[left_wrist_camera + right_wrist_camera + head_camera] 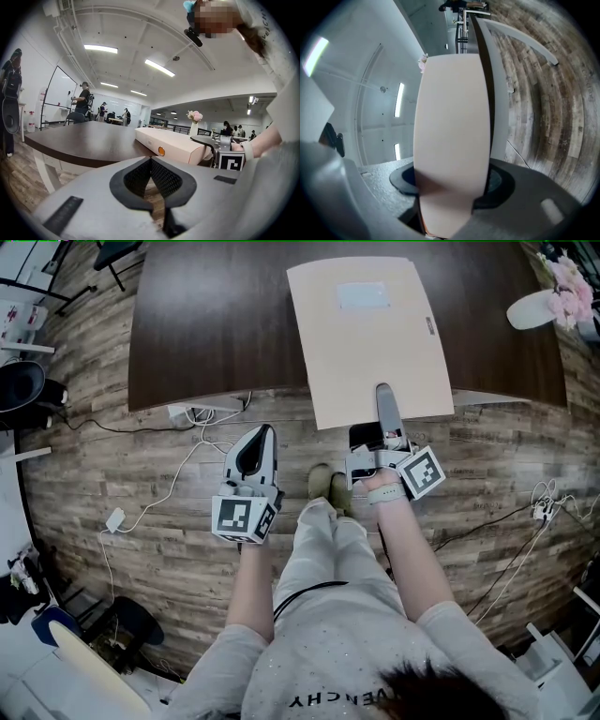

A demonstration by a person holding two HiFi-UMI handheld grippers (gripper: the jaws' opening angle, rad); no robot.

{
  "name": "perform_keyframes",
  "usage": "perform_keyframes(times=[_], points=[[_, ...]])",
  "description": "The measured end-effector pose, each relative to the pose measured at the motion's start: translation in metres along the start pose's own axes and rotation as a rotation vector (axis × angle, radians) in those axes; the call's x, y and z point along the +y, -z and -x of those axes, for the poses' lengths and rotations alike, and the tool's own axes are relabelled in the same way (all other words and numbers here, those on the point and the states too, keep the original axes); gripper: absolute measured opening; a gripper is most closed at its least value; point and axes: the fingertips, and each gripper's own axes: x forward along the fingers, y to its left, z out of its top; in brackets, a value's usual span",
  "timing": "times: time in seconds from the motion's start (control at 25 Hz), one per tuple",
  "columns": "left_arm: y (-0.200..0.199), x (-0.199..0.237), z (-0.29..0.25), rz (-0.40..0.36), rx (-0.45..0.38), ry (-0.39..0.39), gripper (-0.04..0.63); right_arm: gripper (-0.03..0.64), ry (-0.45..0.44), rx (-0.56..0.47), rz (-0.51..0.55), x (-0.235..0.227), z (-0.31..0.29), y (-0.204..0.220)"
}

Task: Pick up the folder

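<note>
A pale beige box folder (370,334) lies on the dark brown table (216,324), with its near end hanging over the table's front edge. My right gripper (382,395) is at that overhanging end, its upper jaw lying on the folder's top. In the right gripper view the folder (452,131) fills the gap between both pads of the right gripper (452,180), which is shut on it. My left gripper (265,430) hangs over the floor in front of the table, left of the folder, shut and empty. The left gripper (151,161) looks across at the folder (173,145).
A white vase with pink flowers (548,306) stands at the table's far right. A power strip and cables (187,413) lie on the wooden floor under the front edge, with a white adapter (114,518) further left. People (84,101) stand far back in the room.
</note>
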Motion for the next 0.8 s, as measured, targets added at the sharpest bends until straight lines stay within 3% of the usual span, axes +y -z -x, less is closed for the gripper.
perform_keyframes(times=[0.4,0.8], points=[[-0.014,-0.001,-0.001,-0.006,-0.014,0.002,-0.002,0.272,-0.04,-0.021,-0.011,0.017,0.0,-0.014],[-0.039,-0.005,-0.002,-0.013,-0.047,0.009,-0.002,0.27,-0.007,-0.001,0.15,0.035,0.008,-0.04]])
